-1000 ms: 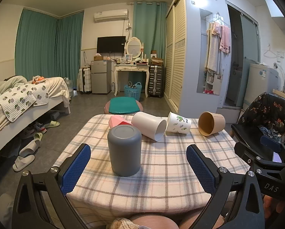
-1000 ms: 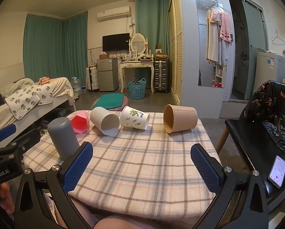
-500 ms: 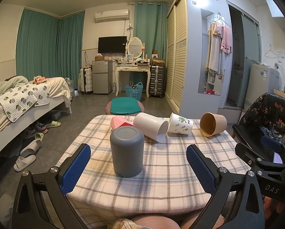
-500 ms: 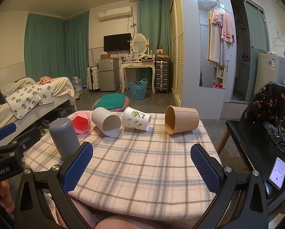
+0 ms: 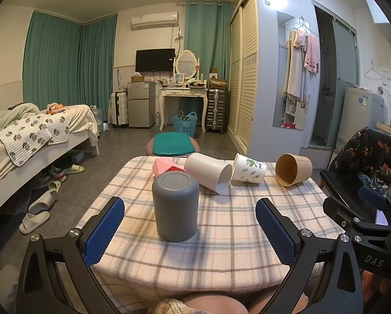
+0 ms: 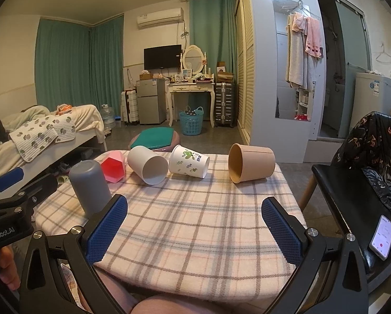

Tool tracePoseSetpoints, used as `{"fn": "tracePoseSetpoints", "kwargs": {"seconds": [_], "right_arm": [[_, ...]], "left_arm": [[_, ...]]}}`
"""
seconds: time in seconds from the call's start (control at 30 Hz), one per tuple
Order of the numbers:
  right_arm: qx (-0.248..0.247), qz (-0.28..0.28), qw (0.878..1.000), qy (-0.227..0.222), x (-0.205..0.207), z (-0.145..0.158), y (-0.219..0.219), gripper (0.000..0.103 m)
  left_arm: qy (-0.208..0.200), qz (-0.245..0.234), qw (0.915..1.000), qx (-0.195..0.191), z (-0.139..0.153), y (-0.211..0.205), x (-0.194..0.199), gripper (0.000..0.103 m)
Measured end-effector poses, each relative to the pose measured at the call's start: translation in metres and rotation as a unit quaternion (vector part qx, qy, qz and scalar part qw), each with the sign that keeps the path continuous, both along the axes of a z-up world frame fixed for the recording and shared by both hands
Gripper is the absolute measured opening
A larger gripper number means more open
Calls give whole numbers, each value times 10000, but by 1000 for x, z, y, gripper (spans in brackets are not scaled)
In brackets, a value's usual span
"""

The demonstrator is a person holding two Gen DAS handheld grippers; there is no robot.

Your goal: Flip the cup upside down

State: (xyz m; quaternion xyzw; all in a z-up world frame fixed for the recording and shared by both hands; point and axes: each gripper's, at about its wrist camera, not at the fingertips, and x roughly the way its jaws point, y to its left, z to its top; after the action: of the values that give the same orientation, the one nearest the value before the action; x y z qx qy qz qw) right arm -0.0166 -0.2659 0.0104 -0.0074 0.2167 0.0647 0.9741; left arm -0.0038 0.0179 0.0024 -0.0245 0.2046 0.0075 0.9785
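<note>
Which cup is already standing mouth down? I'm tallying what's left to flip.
The grey cup, nearest the left gripper. It stands upside down; the pink, white, leaf-print and brown cups lie on their sides.

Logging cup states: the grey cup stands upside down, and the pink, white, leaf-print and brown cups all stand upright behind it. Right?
Not quite. The grey cup does stand upside down, but the pink cup, white cup, leaf-print cup and brown cup lie on their sides, as the right wrist view shows.
</note>
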Motion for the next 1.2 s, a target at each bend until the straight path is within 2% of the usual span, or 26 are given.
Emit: {"fn": "tracePoseSetpoints", "kwargs": {"seconds": [1.2], "right_arm": [[0, 54, 10000, 37, -1, -4, 2, 103]], "left_arm": [[32, 39, 10000, 1, -5, 9, -4, 103]]}}
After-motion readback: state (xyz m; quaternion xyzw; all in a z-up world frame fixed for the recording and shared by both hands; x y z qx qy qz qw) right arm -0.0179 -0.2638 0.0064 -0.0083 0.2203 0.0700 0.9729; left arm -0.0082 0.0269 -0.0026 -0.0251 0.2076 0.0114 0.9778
